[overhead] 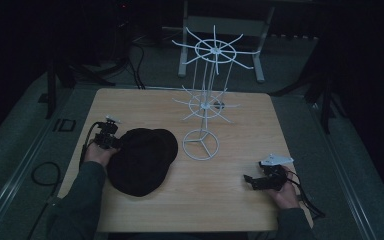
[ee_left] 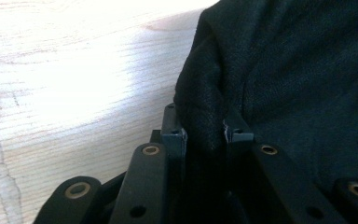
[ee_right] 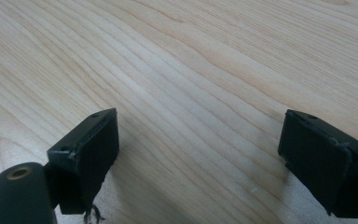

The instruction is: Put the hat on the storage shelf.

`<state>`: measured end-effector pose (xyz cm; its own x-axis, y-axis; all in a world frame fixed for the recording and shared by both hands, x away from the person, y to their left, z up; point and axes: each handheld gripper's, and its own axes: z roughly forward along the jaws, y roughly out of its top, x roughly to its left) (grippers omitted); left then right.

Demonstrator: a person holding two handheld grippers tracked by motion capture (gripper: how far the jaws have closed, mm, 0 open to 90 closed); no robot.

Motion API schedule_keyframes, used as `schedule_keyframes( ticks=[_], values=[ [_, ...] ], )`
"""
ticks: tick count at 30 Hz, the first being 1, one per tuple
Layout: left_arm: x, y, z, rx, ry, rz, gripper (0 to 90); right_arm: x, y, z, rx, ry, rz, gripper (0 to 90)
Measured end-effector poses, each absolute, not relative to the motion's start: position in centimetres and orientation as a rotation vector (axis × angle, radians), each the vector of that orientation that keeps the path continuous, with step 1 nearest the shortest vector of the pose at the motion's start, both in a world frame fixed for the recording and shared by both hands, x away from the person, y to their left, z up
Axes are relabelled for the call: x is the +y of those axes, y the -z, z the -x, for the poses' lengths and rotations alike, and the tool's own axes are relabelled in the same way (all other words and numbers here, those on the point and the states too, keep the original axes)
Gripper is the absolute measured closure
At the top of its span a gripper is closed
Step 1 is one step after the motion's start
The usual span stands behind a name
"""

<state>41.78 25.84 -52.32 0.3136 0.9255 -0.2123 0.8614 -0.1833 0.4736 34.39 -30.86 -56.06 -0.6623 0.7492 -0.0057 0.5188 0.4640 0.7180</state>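
Here there is one black hat [overhead: 142, 160], one white wire rack [overhead: 206, 102], and two grippers on one wooden table [overhead: 230, 200]. On the left, the left gripper [overhead: 111, 140] sits at the hat's left edge. In the left gripper view, its jaws are pinched tight on a fold of the hat's dark cloth [ee_left: 205, 121]. The hat lies flat on the near left part of the table, just left of the rack's round foot. Its long side runs from near left to far right. The rack stands tall in the middle, toward the far side, with two rings of thin arms. On the right, the right gripper [overhead: 252, 181] rests near the table's near right corner, pointing left. Its jaws are wide apart with bare wood between them.
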Motion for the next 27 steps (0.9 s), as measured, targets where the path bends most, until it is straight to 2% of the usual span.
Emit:
schedule_keyframes(
  ticks=[10,27],
  values=[
    [26.6,50.7,-40.9,1.523,-0.124,-1.955,77.8,-30.9,56.1,-34.4,2.397,-1.011,-1.077,12.1],
    [27.6,48.1,-39.4,1.469,-0.169,-1.859,77.6,-30.9,56.1,-34.4,2.397,-1.011,-1.077,12.1]
  ],
)
